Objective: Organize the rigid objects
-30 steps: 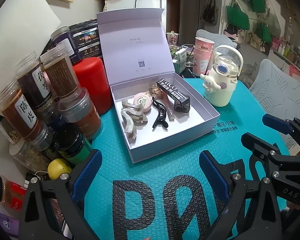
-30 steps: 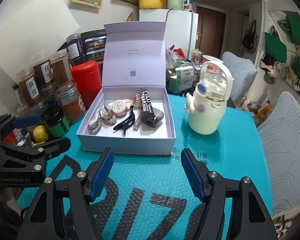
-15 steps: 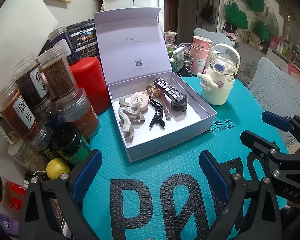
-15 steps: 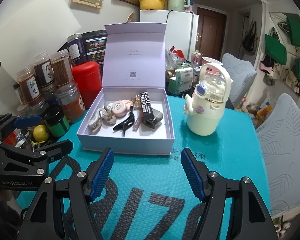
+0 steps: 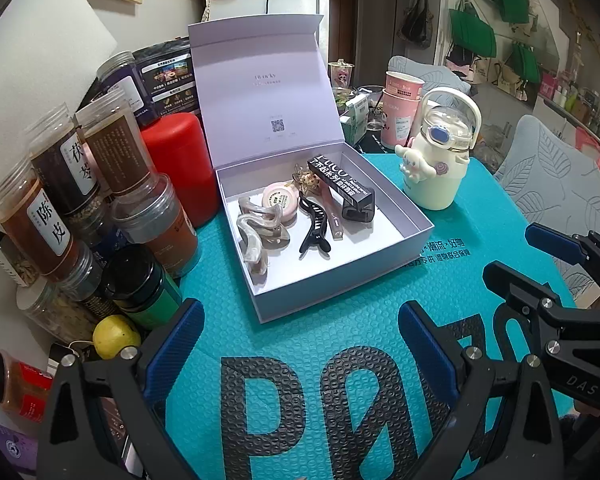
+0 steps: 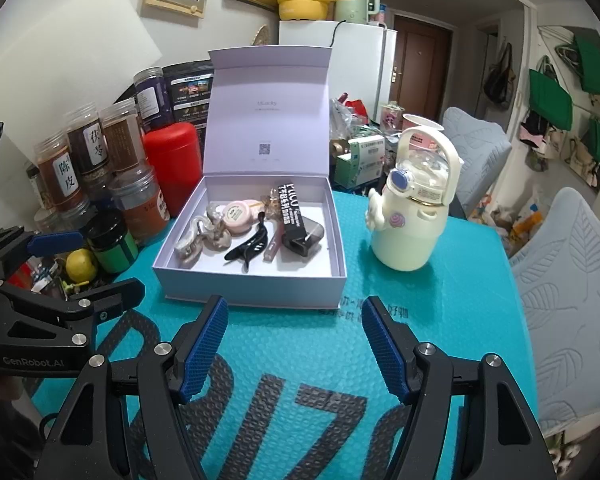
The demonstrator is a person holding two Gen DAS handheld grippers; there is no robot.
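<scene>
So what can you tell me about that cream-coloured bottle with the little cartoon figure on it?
The cream bottle is a squat, plastic-looking drinks bottle standing upright on the teal mat, to the right of the open lilac box and apart from it. It has a clear domed lid with a blue button, a cream carry handle arched over the top, a white cartoon figure on its side and a pink swirl badge. Nothing grips it; both tools are well short of it.

The open gift box (image 5: pixel 340 280) sits on the table mat (image 5: pixel 340 340), lid upright behind. Inside lie hair clips (image 5: pixel 314 226), a round compact (image 5: pixel 278 200) and a small carton (image 5: pixel 340 180). Jars (image 5: pixel 60 200) stand left; the water bottle (image 5: pixel 440 160) stands right.
</scene>
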